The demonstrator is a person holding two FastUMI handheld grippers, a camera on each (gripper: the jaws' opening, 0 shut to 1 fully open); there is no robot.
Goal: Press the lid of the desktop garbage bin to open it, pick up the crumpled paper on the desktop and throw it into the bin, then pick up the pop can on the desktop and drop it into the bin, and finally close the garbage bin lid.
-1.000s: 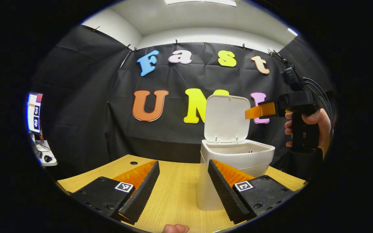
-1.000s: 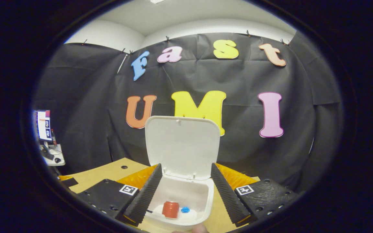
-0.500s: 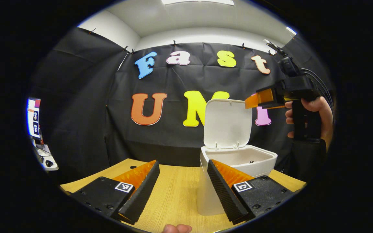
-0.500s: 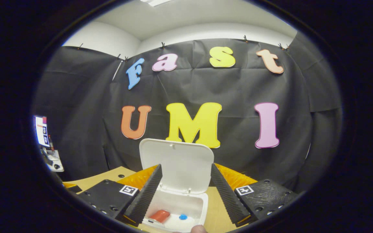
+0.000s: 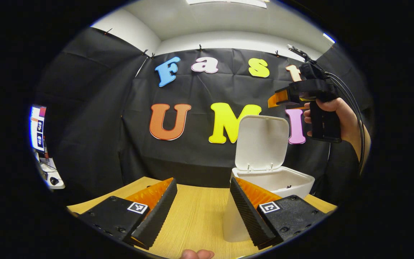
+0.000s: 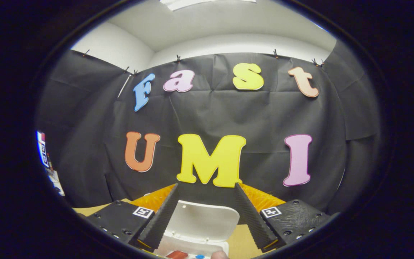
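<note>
Desk (image 5: 192, 216): pale wood-grain top, flat and matte, across the lower middle of the left gripper view; the bin stands on it at lower right.
Bin (image 5: 282, 180): white, smooth hard plastic, a rounded-rectangle tub with a thick rim.
Lid (image 5: 262, 142): white panel with rounded corners, hinged at the tub's far edge and standing upright – so the bin is open. In the right gripper view it sits at bottom centre (image 6: 201, 225), between that gripper's fingers.
Key relation: the lid's top edge lies just below and slightly ahead of the right gripper (image 5: 272, 100), seen at upper right of the left gripper view; closing looks like a downward push that swings the panel forward about its hinge.
Nearer hand: the right one – raised over the bin; the left gripper (image 5: 201, 201) hangs low beside the tub's near wall.
Right gripper: fingers spread apart, nothing between them.
Left gripper: fingers apart too, ribbed inner faces, empty.
Pop can (image 6: 176, 254): a red sliver inside the tub at the bottom edge of the right gripper view.
Crumpled paper: a small blue bit (image 6: 199, 256) beside the can may be it; too small to tell.
Stage: judging by the contents, only the lid closing is left.
</note>
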